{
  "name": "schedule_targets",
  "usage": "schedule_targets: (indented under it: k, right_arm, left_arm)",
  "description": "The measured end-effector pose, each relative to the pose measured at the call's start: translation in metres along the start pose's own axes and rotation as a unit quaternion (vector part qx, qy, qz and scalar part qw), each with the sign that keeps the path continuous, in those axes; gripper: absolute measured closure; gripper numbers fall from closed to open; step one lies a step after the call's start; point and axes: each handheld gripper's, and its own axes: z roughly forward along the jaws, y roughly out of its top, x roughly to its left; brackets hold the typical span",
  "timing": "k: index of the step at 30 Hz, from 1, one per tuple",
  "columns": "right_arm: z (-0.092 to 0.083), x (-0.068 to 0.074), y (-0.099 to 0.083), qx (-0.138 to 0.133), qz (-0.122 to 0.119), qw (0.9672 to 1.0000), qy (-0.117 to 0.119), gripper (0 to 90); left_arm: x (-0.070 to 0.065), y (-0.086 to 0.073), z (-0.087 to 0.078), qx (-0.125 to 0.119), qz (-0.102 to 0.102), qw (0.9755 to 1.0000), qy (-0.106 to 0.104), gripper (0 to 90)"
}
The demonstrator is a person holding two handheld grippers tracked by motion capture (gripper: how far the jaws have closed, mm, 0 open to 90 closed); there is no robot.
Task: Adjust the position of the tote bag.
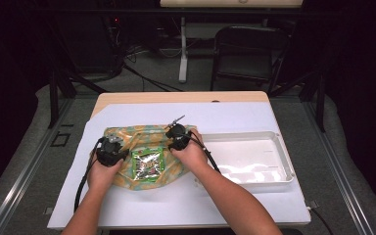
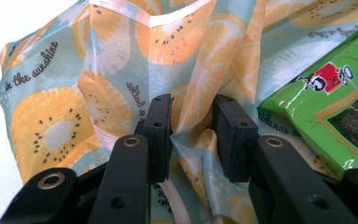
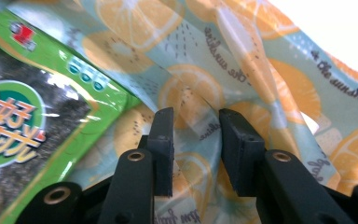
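Note:
A fabric bag (image 1: 127, 136) printed with orange slices lies crumpled on the white sheet. A green snack packet (image 1: 148, 164) rests on its middle. My left gripper (image 1: 108, 148) sits on the bag's left part. In the left gripper view its jaws (image 2: 191, 121) stand apart with a raised fold of the bag (image 2: 121, 60) between them, and the packet (image 2: 335, 93) lies to the right. My right gripper (image 1: 177, 137) is at the bag's upper right. Its jaws (image 3: 196, 135) also stand apart around a fold of the bag (image 3: 261, 70), with the packet (image 3: 23, 107) at the left.
An empty white tray (image 1: 285, 159) lies right of the bag, close to my right forearm. The white sheet (image 1: 225, 117) covers most of the wooden table. A black chair (image 1: 247, 49) and a table leg stand beyond the far edge.

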Motion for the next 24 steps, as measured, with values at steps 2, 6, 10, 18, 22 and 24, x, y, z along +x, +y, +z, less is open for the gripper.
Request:
schedule_targets:
  k: [2,6,10,18,22,24]
  right_arm:
    - [-0.003,0.001,0.001,-0.004,-0.003,1.0000,0.002,65.7]
    - [-0.007,0.003,0.002,-0.016,-0.005,0.9998,0.007,64.3]
    - [-0.012,0.006,0.003,-0.028,-0.007,0.9995,0.013,63.8]
    - [-0.024,0.011,0.003,-0.054,-0.008,0.9982,0.026,62.9]
    - [-0.034,0.013,0.004,-0.063,-0.010,0.9972,0.040,61.8]
    - [-0.040,0.015,0.002,-0.079,0.001,0.9956,0.052,61.2]
  left_arm:
    - [0.000,0.000,0.000,0.000,0.000,1.0000,0.001,67.8]
    - [0.000,0.000,0.000,0.000,0.000,1.0000,0.001,67.5]
    - [0.000,0.000,0.000,0.000,0.001,1.0000,0.002,67.2]
    - [0.000,0.000,0.000,0.001,0.002,1.0000,0.002,67.1]
    - [0.000,0.000,0.000,0.001,0.002,1.0000,0.002,67.0]
    - [0.000,0.000,0.000,0.000,0.003,1.0000,0.001,67.0]
